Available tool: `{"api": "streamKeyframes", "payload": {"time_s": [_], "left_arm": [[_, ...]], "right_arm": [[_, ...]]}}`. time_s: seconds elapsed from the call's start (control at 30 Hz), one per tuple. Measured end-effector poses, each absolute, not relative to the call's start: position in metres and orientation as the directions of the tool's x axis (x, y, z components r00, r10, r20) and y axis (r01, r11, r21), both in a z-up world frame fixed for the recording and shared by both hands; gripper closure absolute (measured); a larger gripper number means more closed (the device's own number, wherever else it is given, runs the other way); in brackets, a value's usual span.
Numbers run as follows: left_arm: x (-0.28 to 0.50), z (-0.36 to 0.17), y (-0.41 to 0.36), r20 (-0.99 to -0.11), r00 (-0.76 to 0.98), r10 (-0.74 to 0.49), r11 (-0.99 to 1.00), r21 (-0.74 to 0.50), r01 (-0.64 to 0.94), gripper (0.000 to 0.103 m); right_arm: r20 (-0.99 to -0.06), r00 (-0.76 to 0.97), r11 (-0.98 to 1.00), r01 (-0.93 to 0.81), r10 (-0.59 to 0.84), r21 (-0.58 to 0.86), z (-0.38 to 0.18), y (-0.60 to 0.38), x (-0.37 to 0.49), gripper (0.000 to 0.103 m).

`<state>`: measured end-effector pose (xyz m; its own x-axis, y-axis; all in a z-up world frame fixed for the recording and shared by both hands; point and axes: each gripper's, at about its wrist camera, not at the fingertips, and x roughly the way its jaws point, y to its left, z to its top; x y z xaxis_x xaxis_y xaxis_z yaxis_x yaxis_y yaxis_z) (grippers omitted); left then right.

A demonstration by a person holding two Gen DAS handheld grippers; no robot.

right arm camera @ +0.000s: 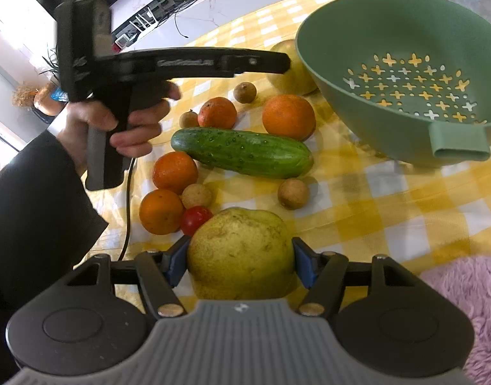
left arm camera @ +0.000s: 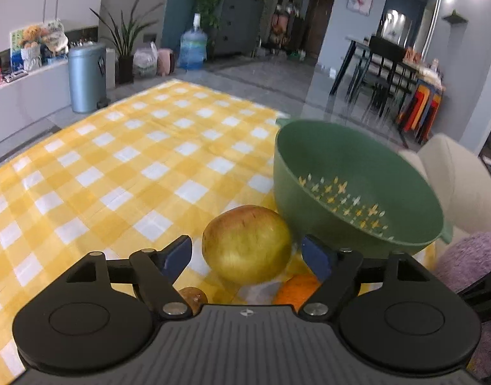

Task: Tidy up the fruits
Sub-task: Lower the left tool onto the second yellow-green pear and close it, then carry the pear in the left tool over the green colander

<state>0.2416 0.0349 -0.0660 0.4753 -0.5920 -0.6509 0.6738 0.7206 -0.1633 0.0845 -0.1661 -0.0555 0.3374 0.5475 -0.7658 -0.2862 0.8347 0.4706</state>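
My left gripper [left arm camera: 247,250] stands open around a yellow-red apple [left arm camera: 245,240] on the checked cloth, with a gap at each blue pad. The apple rests against the green colander [left arm camera: 296,166], which holds nothing. My right gripper [right arm camera: 240,260] is shut on a large yellow pear [right arm camera: 242,247], both pads pressing its sides. Between the two lie a cucumber [right arm camera: 242,152], several oranges [right arm camera: 288,117], several small brown round fruits [right arm camera: 293,193] and a red tomato [right arm camera: 195,219]. The right wrist view shows the left gripper [right arm camera: 277,62] from the side, reaching toward the apple [right arm camera: 287,77] behind the colander's wall [right arm camera: 325,41].
A hand [right arm camera: 130,125] in a dark sleeve holds the left gripper, its cable trailing over the cloth's edge. A purple fluffy cushion [right arm camera: 463,295] lies past the table's right edge, beside a cream seat [left arm camera: 453,176]. The yellow checked cloth [left arm camera: 133,160] stretches to the left.
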Motion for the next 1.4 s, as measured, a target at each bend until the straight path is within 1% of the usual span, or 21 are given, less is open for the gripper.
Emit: {"api": "streamKeyframes", "payload": {"time_s": [0.07, 0.1, 0.13, 0.3, 0.4, 0.47, 0.5, 0.53, 0.57, 0.67, 0.8, 1.13, 1.2, 1.33, 1.4], "left_arm": [[0.244, -0.070, 0.030, -0.670, 0.470, -0.574, 0.717, -0.134, 0.684, 0.011], [0.245, -0.073, 0.028, -0.676, 0.470, -0.567, 0.717, -0.124, 0.686, 0.009], [0.247, -0.075, 0.028, -0.675, 0.471, -0.568, 0.719, -0.128, 0.684, 0.008], [0.259, -0.086, 0.028, -0.667, 0.428, -0.610, 0.713, -0.225, 0.664, 0.008], [0.267, -0.089, 0.025, -0.685, 0.377, -0.623, 0.700, -0.274, 0.659, 0.008], [0.268, -0.089, 0.027, -0.683, 0.367, -0.632, 0.696, -0.291, 0.657, 0.011], [0.268, -0.089, 0.028, -0.679, 0.355, -0.642, 0.690, -0.310, 0.655, 0.020], [0.267, -0.088, 0.030, -0.673, 0.340, -0.657, 0.682, -0.338, 0.648, 0.025], [0.267, -0.087, 0.030, -0.676, 0.343, -0.653, 0.691, -0.345, 0.636, 0.025], [0.260, -0.085, 0.030, -0.675, 0.365, -0.642, 0.702, -0.325, 0.634, 0.025], [0.254, -0.082, 0.033, -0.673, 0.417, -0.611, 0.743, -0.307, 0.594, 0.026], [0.235, -0.066, 0.056, -0.612, 0.540, -0.578, 0.805, -0.319, 0.500, 0.025], [0.228, -0.063, 0.062, -0.587, 0.575, -0.571, 0.815, -0.322, 0.481, 0.025], [0.220, -0.058, 0.071, -0.555, 0.619, -0.555, 0.832, -0.364, 0.419, 0.025], [0.213, -0.052, 0.074, -0.537, 0.643, -0.546, 0.837, -0.365, 0.407, 0.025]], "right_arm": [[-0.764, 0.338, 0.834, -0.286, 0.549, 0.472, -0.056, -0.166, 0.085, 0.040], [-0.764, 0.339, 0.833, -0.287, 0.550, 0.473, -0.056, -0.167, 0.085, 0.040], [-0.763, 0.339, 0.833, -0.287, 0.551, 0.474, -0.056, -0.167, 0.084, 0.040], [-0.763, 0.337, 0.832, -0.287, 0.551, 0.475, -0.056, -0.167, 0.084, 0.040], [-0.764, 0.335, 0.832, -0.289, 0.551, 0.473, -0.057, -0.166, 0.084, 0.040], [-0.764, 0.335, 0.832, -0.288, 0.551, 0.474, -0.057, -0.166, 0.085, 0.040], [-0.764, 0.335, 0.832, -0.287, 0.551, 0.474, -0.057, -0.167, 0.084, 0.040], [-0.764, 0.336, 0.833, -0.287, 0.551, 0.474, -0.057, -0.166, 0.084, 0.040], [-0.764, 0.335, 0.832, -0.287, 0.551, 0.474, -0.058, -0.166, 0.084, 0.040], [-0.764, 0.336, 0.833, -0.288, 0.551, 0.473, -0.058, -0.167, 0.084, 0.040], [-0.762, 0.338, 0.832, -0.289, 0.552, 0.474, -0.059, -0.167, 0.083, 0.040], [-0.761, 0.343, 0.833, -0.287, 0.550, 0.473, -0.061, -0.171, 0.083, 0.040], [-0.760, 0.345, 0.833, -0.287, 0.550, 0.472, -0.060, -0.172, 0.082, 0.040], [-0.755, 0.355, 0.833, -0.289, 0.551, 0.472, -0.059, -0.174, 0.080, 0.040], [-0.749, 0.362, 0.831, -0.292, 0.555, 0.474, -0.058, -0.175, 0.079, 0.040]]}}
